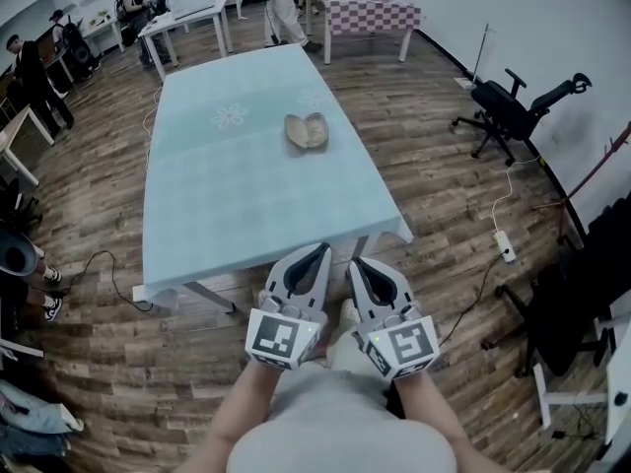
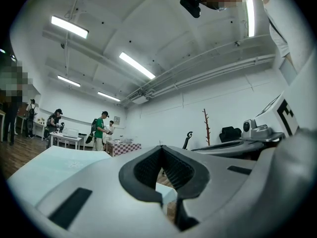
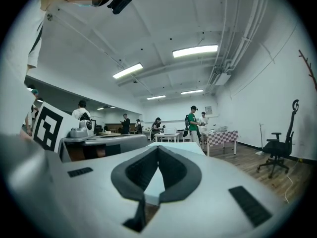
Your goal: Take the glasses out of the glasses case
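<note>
A tan glasses case (image 1: pixel 307 131) lies on the light blue tablecloth (image 1: pixel 237 195), right of the table's middle; it looks spread open, and I cannot make out glasses in it. Both grippers are held side by side in front of the table's near edge, well short of the case. My left gripper (image 1: pixel 320 250) (image 2: pixel 161 148) is shut with nothing between its jaws. My right gripper (image 1: pixel 356 262) (image 3: pixel 157 148) is shut and empty too. Both point level toward the table. The case does not show in either gripper view.
Beyond the table stand white desks (image 1: pixel 187 13) and a checkered table (image 1: pixel 370 13), with several people (image 1: pixel 281 3) around them. A black office chair (image 1: pixel 513 111) is at the right. A power strip (image 1: pixel 505 245) and cables lie on the wooden floor.
</note>
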`<state>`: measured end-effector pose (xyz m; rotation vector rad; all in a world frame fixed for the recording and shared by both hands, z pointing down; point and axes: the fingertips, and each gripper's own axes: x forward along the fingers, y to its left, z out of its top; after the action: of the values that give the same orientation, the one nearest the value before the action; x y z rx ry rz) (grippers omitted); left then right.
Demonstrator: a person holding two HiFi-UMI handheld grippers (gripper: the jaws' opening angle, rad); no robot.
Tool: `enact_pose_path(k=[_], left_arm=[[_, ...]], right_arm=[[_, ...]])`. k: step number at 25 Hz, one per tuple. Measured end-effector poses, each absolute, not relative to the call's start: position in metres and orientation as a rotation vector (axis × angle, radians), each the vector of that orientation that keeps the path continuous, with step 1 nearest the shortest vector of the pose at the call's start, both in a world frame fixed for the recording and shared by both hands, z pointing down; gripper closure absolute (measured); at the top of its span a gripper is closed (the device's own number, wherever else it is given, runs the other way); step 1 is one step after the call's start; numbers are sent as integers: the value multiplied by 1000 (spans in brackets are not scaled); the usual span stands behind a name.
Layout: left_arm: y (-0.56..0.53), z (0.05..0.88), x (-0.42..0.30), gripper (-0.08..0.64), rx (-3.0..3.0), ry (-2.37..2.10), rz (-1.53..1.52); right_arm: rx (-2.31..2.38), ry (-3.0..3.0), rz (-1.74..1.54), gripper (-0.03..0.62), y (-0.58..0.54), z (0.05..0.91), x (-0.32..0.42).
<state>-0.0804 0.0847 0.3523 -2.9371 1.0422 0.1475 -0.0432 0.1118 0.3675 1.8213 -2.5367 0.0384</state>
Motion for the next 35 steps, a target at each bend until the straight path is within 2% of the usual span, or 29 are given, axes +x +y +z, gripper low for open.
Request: enact_pose_path(k=[16, 35], left_arm=[[12, 360, -74, 552, -2907, 1146, 110], [-115, 374, -22, 552, -2887, 1288, -34]], right_arm=[[1816, -2560, 97, 584, 44, 380, -22], [1707, -2637, 150, 584, -90, 379, 29]])
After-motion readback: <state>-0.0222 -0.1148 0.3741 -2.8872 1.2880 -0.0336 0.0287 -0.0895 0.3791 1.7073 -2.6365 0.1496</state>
